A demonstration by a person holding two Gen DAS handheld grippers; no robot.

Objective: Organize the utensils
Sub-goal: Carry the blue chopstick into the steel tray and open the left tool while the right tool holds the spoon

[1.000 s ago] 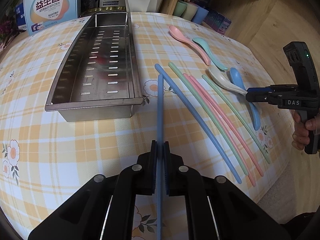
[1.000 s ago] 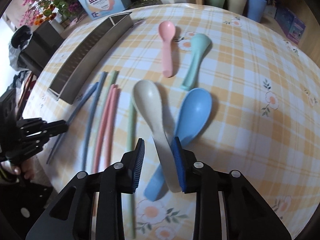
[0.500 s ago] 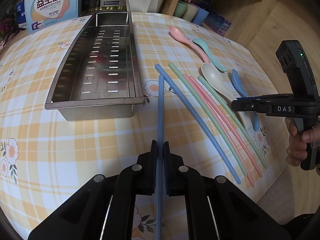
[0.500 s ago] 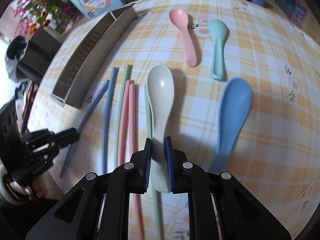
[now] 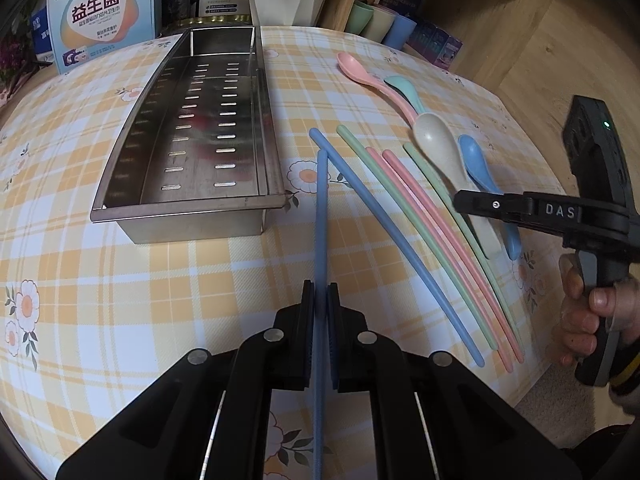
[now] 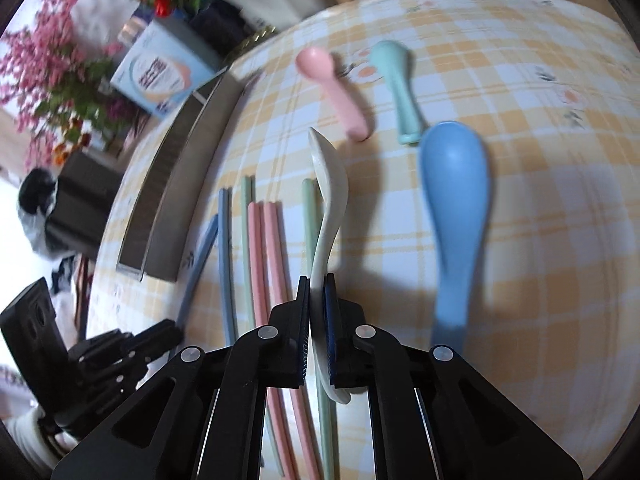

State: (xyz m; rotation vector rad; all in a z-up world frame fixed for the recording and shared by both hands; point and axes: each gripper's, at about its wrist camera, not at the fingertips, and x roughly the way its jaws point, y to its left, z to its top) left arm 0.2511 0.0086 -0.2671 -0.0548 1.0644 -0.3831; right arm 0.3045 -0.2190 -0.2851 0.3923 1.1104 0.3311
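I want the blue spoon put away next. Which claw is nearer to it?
Right. The right claw grips the beige spoon beside the blue spoon; the left claw, holding a blue chopstick, sits farther off.

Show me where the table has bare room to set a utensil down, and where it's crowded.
Free: the cloth in front of the steel tray, left of the held blue chopstick, and the cloth right of the blue spoon. The tray's floor is bare too. Crowded: the strip of chopsticks and spoons beside the tray, where the right gripper grips the cream spoon.

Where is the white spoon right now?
The white spoon is pinched by its handle in the right gripper, between the green chopstick and the blue spoon.
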